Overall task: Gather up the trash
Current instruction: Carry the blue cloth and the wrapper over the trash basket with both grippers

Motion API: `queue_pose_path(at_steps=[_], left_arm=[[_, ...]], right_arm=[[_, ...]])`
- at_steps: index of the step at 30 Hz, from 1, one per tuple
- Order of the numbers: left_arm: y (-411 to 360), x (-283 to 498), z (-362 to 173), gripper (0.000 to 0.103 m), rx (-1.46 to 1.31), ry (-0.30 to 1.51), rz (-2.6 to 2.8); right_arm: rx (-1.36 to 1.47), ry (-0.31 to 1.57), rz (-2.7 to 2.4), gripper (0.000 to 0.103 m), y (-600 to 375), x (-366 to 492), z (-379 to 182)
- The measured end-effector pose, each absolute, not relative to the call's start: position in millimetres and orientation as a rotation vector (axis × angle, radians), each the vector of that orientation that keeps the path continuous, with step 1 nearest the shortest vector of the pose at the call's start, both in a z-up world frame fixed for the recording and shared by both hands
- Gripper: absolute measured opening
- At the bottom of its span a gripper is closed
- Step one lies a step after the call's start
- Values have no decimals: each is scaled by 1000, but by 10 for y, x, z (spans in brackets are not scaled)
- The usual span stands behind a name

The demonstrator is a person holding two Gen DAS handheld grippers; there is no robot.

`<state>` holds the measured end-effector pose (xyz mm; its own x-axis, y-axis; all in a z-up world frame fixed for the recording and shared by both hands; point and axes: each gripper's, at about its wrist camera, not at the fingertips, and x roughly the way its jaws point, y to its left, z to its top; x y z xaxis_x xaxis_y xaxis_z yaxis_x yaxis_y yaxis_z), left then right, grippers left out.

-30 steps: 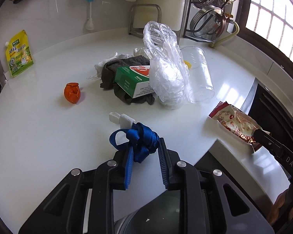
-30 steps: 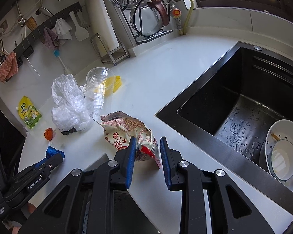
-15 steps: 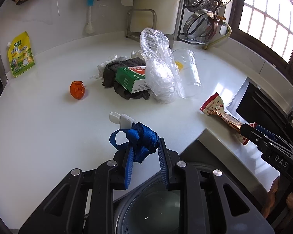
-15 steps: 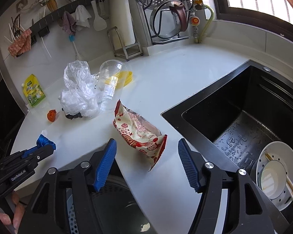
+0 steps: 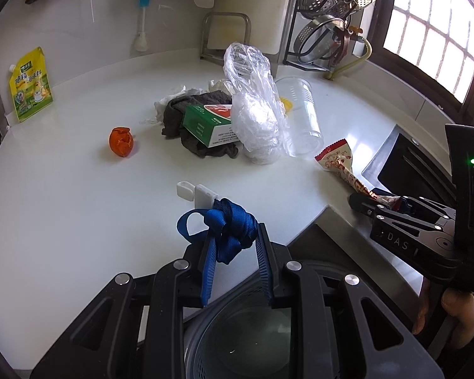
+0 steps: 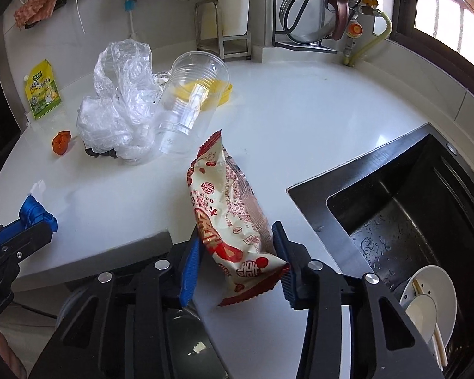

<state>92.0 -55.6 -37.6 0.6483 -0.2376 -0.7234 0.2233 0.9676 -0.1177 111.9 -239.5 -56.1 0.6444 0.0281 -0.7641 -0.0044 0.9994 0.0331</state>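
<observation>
At the worktop's front edge beside the sink, my right claw [image 6: 237, 263] is closing around the light, crinkly, slippery snack wrapper [image 6: 229, 218], best pinched across its flat lower end, while my left claw [image 5: 233, 254] stays clenched on a blue strap [image 5: 229, 229].

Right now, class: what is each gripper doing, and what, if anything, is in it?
Left gripper: shut on the blue strap.
Right gripper: jaws closing on the snack wrapper, which stands between them.
</observation>
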Motion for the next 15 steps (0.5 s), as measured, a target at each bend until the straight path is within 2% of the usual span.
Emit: queue_pose_path(at_steps=[4, 15], left_arm=[[-558, 902, -390, 24, -20, 829, -268], [-501, 685, -353, 24, -16, 823, -285]], right_arm=[[69, 857, 31, 29, -2422, 1070, -548], [165, 774, 25, 28, -2377, 486, -358]])
